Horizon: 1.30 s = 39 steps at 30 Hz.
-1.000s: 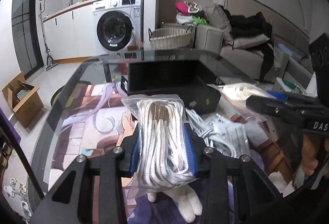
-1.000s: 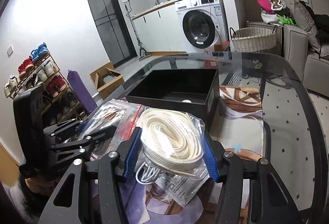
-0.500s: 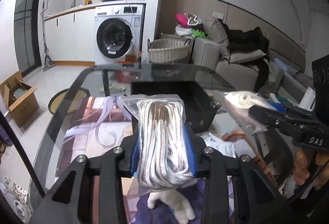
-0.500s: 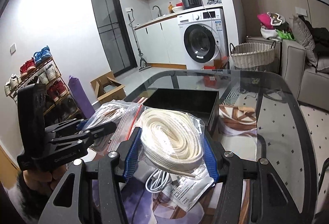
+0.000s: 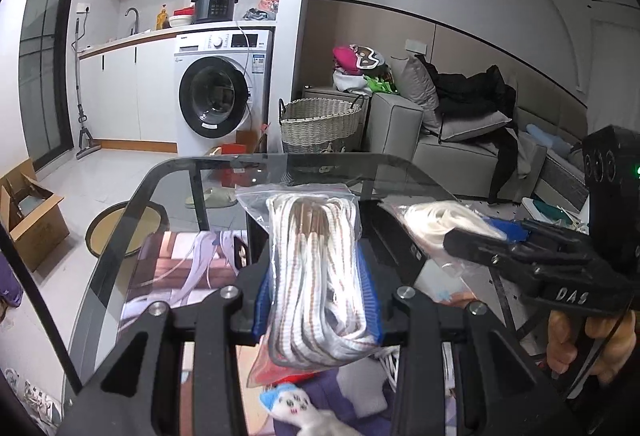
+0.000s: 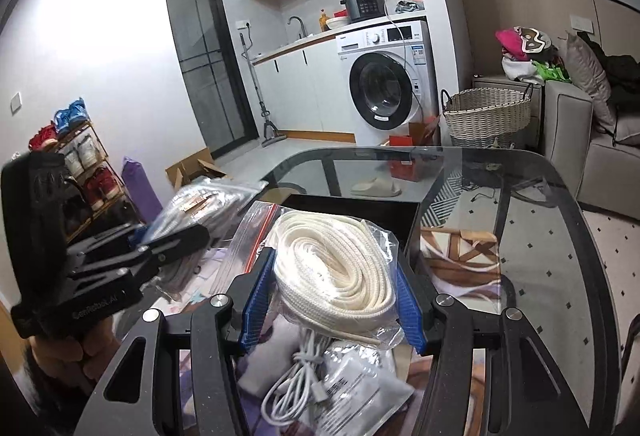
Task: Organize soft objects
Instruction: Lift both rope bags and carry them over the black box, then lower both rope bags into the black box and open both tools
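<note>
White letters "DAS" stand on the black body of the right hand-held gripper (image 5: 472,240), at 4 o'clock in the left wrist view. "GenRobot.AI", faint, stands on the left hand-held gripper (image 6: 176,236), at 8 o'clock in the right wrist view. Washing machine (image 5: 218,95) panel markings are illegible.

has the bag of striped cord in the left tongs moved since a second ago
Yes. The bag of striped cord has risen with the left tongs: earlier it overlapped the black box, and now its top reaches the far edge of the glass table.
</note>
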Motion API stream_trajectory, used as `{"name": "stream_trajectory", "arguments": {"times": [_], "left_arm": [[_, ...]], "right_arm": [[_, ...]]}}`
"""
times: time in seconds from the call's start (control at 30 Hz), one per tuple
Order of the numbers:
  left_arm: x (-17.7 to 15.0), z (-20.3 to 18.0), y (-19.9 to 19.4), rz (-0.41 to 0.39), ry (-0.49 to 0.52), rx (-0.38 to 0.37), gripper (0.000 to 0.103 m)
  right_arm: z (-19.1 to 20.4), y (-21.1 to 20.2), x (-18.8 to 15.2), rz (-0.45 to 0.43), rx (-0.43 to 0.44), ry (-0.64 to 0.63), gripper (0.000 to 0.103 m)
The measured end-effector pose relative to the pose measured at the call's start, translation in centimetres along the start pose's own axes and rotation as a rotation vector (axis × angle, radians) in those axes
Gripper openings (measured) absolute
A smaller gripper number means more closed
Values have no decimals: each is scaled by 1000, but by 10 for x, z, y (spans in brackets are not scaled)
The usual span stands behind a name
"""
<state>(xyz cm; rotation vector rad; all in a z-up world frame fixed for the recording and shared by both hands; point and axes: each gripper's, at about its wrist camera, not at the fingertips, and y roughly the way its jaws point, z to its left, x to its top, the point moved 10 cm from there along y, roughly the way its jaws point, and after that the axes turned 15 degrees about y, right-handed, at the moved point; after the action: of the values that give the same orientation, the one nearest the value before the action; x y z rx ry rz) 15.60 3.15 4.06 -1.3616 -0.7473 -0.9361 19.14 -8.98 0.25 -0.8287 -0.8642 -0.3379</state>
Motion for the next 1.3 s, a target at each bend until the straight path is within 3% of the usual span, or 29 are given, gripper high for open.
{"name": "stream_trajectory", "arguments": {"times": [0.43,1.3], "left_arm": [[32,18,37,-21,21,-4,36],[8,22,101,43,-22,-40,36]], "right_arm": [[-7,46,27,-5,-55,10,56],[-27,118,17,87,-159,-40,56]]}}
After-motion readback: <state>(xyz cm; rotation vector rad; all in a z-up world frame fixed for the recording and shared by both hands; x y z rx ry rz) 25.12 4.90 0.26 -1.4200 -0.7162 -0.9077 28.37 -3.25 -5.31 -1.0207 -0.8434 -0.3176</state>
